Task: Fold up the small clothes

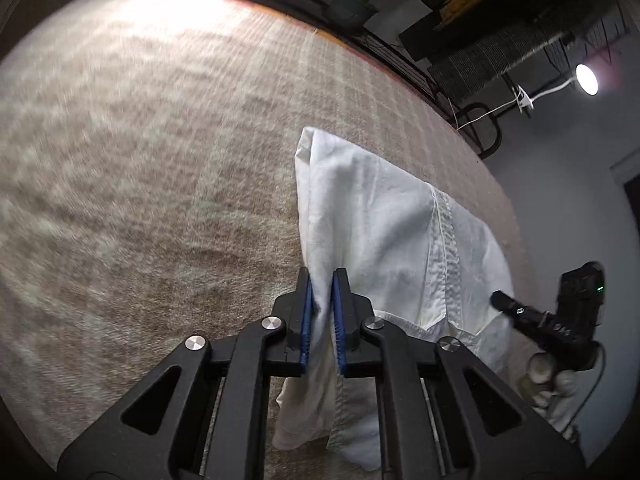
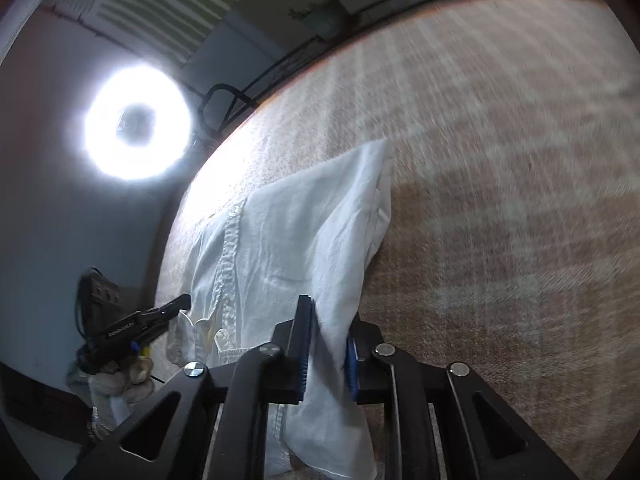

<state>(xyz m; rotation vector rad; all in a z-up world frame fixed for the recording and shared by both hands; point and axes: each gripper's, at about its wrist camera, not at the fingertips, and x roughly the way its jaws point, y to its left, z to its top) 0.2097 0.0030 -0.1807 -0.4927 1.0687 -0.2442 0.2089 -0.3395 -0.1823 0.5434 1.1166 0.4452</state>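
Observation:
A small white garment (image 1: 380,232) with a stitched placket hangs stretched between my two grippers above a tan checked table (image 1: 140,160). My left gripper (image 1: 322,280) is shut on one edge of the cloth, which runs between its blue pads (image 1: 306,312). In the right wrist view the same garment (image 2: 288,248) is pinched by my right gripper (image 2: 328,312), shut on its other edge. The right gripper shows at the lower right of the left wrist view (image 1: 500,300), and the left gripper at the lower left of the right wrist view (image 2: 182,302). The garment's far corner rests on the table.
The table's far edge (image 1: 360,46) borders a dark wire rack (image 1: 500,52) and a potted plant (image 1: 352,4). A bright ring lamp (image 2: 138,126) shines to the left of the table. Gloved hands (image 2: 120,380) hold the grippers off the table's side.

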